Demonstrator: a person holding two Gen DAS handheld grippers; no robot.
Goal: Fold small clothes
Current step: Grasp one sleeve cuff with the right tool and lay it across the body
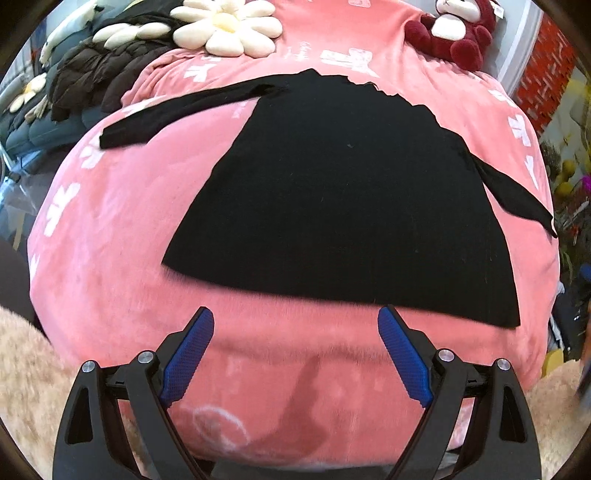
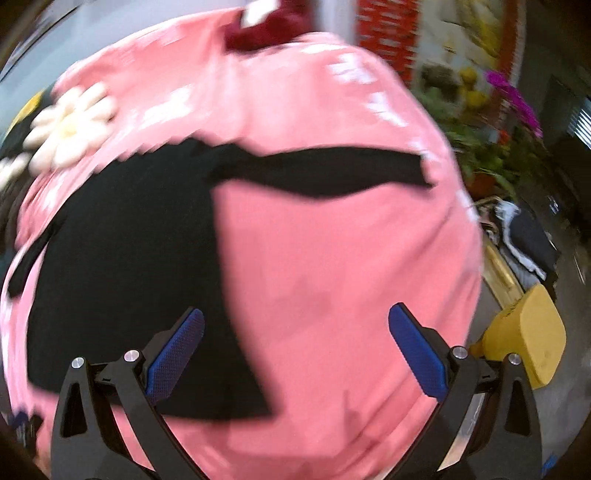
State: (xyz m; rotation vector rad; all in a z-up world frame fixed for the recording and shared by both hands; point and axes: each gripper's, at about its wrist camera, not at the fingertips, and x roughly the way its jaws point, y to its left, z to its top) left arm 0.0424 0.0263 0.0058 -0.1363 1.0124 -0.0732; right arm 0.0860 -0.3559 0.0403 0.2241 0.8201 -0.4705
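Observation:
A black long-sleeved top lies flat on a pink blanket, both sleeves spread outward. My left gripper is open and empty, just short of the top's near hem. In the right wrist view, which is blurred by motion, the top fills the left side and its right sleeve stretches across the blanket. My right gripper is open and empty, above the top's near right corner.
A daisy cushion, a dark quilted jacket and a red plush bear sit at the blanket's far end. A yellow object, plants and clutter lie off the right edge.

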